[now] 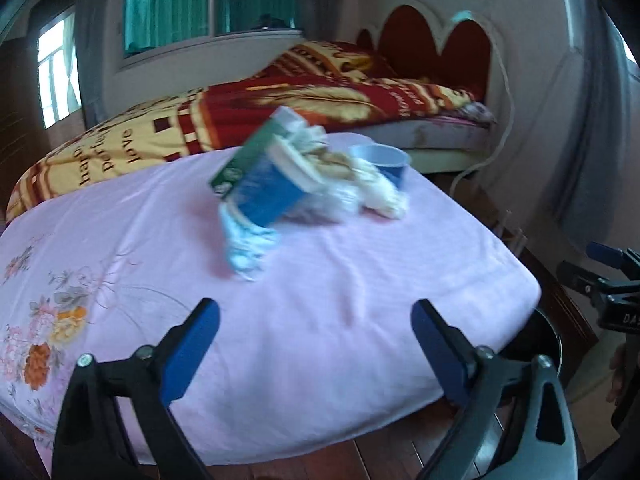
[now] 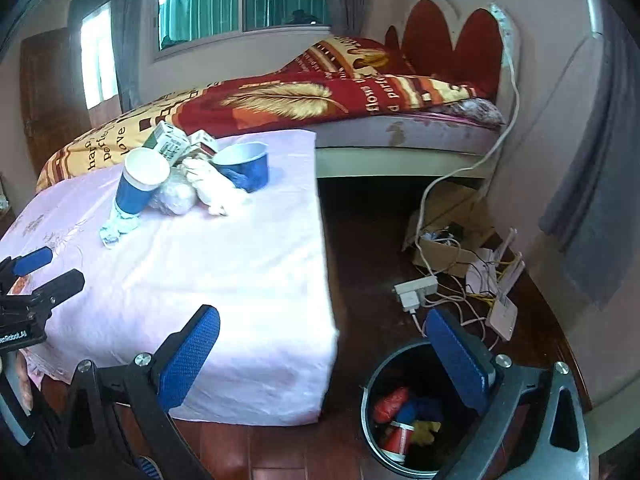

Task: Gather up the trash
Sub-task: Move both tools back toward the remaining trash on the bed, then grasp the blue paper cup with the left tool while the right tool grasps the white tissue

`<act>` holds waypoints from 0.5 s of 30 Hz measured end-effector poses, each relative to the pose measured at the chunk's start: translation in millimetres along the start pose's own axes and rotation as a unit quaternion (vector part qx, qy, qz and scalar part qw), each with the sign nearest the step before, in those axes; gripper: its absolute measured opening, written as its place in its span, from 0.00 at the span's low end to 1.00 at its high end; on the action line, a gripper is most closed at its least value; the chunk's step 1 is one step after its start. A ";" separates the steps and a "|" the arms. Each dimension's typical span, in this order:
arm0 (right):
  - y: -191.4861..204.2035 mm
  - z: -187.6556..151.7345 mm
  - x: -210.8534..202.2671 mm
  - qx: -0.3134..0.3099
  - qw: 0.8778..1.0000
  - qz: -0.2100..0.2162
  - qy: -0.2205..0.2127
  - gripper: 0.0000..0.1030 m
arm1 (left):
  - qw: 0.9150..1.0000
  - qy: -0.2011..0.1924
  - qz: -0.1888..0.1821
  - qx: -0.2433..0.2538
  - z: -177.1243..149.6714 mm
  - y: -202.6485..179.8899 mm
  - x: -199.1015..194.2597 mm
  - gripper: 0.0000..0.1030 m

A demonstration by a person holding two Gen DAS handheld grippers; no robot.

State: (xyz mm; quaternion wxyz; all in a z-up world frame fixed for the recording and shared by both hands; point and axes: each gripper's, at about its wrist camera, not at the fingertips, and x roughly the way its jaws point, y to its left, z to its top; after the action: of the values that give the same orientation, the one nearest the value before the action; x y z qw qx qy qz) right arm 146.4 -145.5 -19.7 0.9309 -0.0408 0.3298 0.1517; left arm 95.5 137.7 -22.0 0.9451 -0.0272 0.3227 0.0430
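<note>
blurred carton (image 1: pixel 260 184), bin (image 1: pixel 554 340) mostly hidden

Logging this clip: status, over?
Left hand-held gripper open, empty. Right hand-held gripper open, empty. Trash pile on pink sheet; bin on floor, part-filled. Nothing in the way.

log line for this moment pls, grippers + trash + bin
left gripper: open, empty | right gripper: open, empty | trash pile: on pink cloth, untouched | bin: on floor beside table, holds some trash
</note>
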 end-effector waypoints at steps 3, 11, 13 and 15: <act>8.3 14.7 7.9 0.008 1.000 0.012 -0.008 1.00 | 1.000 -0.004 0.011 -0.006 9.4 14.0 7.2 0.90; 24.6 51.4 45.0 0.007 1.000 0.018 -0.004 1.00 | 1.000 -0.008 0.026 -0.004 31.0 27.6 39.8 0.87; 26.5 58.7 60.2 0.004 1.000 0.022 0.005 1.00 | 1.000 -0.004 0.029 -0.001 37.7 30.3 54.5 0.87; 27.3 65.9 72.7 0.003 1.000 0.023 0.010 1.00 | 1.000 -0.002 0.031 -0.003 41.8 32.6 62.6 0.87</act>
State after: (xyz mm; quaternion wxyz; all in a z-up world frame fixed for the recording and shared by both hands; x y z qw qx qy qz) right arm 231.1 -89.3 -13.3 0.9240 -0.0320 0.3402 0.1714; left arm 167.0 177.4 -28.0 0.9439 -0.0203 0.3213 0.0734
